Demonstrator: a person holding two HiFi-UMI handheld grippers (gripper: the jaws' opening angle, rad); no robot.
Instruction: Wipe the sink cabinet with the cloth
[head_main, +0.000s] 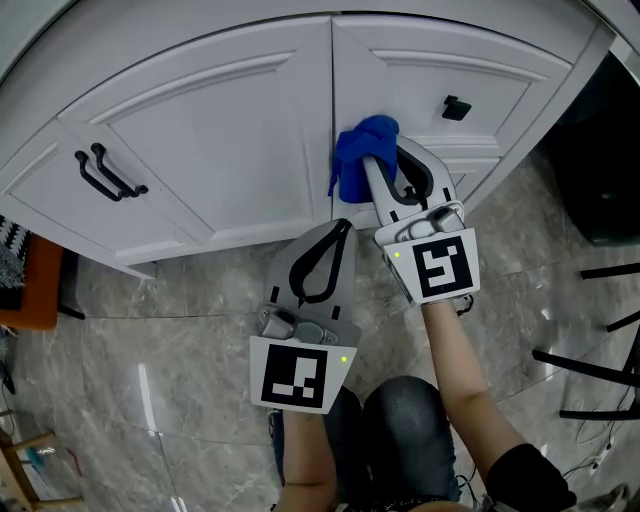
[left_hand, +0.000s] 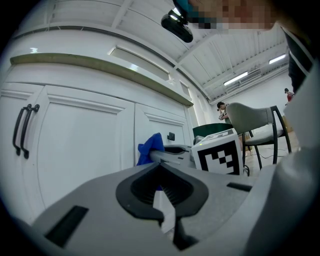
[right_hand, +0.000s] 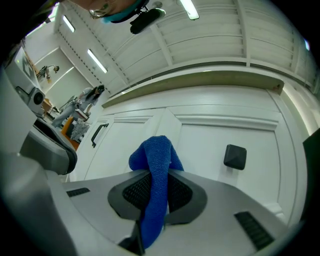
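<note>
My right gripper (head_main: 378, 158) was clamped shut on the blue cloth (head_main: 362, 150). The cloth ran up between its jaws and bunched in a soft lump past their tips. Straight ahead of those tips stood the white sink cabinet (head_main: 230, 150), and the lump sat at the seam where two doors meet. It looked to be against the door face, though I could not tell for certain that it touched.

A small dark square knob (right_hand: 235, 156) was on the door just to the right of the cloth. A pair of dark bar handles (head_main: 105, 172) was well off to the left, on the wider door.

My left gripper (head_main: 345, 226) had its jaws together with nothing between them. It hung lower, behind and to the left of the right gripper, above the grey marbled floor (head_main: 180, 350).

The doors were evenly white, with no streak, damp patch or dirt to mark where the cloth had passed. So I judged the wiping to be at or near its start, at this one spot. The wide left door, the right door panels and the trim all looked to be left.
</note>
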